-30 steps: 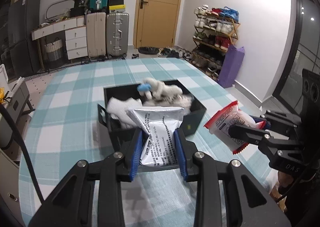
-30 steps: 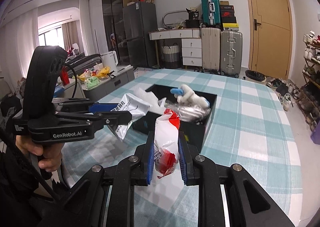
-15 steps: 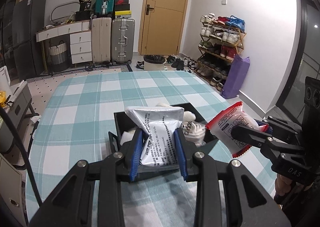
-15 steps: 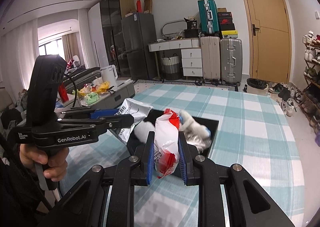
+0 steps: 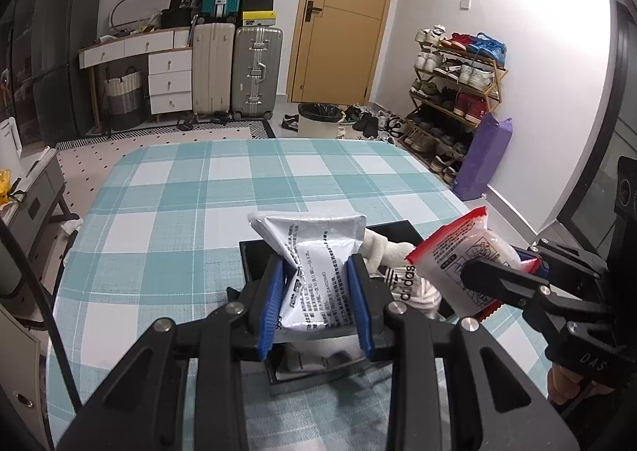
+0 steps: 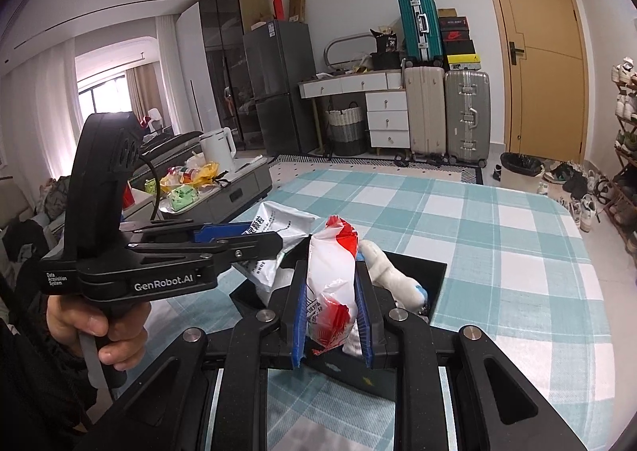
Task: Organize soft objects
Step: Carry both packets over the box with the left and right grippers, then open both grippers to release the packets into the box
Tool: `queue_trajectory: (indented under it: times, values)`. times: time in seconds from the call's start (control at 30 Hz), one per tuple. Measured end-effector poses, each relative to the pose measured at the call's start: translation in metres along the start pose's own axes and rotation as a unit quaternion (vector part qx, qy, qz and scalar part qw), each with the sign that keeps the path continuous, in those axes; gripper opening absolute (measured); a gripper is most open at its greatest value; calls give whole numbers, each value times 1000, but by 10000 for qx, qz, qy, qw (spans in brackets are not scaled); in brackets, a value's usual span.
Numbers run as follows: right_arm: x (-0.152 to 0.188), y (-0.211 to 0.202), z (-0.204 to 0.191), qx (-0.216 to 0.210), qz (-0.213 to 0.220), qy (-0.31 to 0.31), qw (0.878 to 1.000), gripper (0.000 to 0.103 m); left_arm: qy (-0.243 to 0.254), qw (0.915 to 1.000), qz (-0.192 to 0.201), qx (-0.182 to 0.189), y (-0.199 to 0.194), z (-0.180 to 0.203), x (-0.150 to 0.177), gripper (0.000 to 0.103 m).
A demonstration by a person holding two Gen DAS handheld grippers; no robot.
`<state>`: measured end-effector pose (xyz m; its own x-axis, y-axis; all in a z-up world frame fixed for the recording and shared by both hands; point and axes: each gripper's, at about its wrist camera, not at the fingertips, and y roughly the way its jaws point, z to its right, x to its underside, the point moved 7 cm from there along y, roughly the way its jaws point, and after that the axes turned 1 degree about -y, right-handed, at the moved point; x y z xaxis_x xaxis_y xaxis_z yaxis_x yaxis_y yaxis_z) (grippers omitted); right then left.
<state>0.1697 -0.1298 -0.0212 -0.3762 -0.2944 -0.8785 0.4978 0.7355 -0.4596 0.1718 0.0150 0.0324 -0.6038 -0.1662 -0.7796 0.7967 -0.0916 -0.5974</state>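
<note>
The table (image 5: 167,212), covered in a teal and white checked cloth, filled the middle of both wrist views. On it sat a black open box (image 6: 432,272), near the edge closest to the cameras, and both grippers hung over it.

Inside the box lay a white plush toy (image 6: 388,270) with a blue part at one end, and beside it a striped white cloth with black Adidas lettering (image 5: 406,286); more white soft material lay under the left gripper, too hidden to name.

The left gripper (image 5: 316,299) was pinching a silver foil pouch (image 5: 314,248) printed with black text. Its blue pads (image 5: 272,305) pressed on the pouch's lower half from either side, and the upper half fanned out above the box. A hand (image 6: 95,321) gripped this tool's handle in the right wrist view.

The right gripper (image 6: 332,303) was clamped on a smaller red and white plastic packet (image 6: 332,272), held upright between its blue pads (image 6: 300,315), with the crumpled red top sticking up above them. In the left wrist view that packet (image 5: 462,256) hung over the right side of the box, just beside the pouch and apart from it.
</note>
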Motion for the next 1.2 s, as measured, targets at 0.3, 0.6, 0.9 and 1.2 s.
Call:
queue_trajectory:
  times: [0.3, 0.6, 0.9, 1.2]
  values:
    - [-1, 27, 4, -166, -210, 88, 9996, 21, -67, 9998, -168, -31, 23, -7, -4, 31]
    - [3, 54, 10, -217, -505, 331, 9979, 21, -48, 9989, -451, -67, 49, -8, 3, 31]
    - [16, 74, 16, -237, -800, 475, 9954, 21, 94, 9980, -615, -91, 59, -5, 15, 31]
    - [24, 79, 20, -216, -890, 511, 9945, 21, 224, 9977, -612, -202, 62, -5, 22, 31]
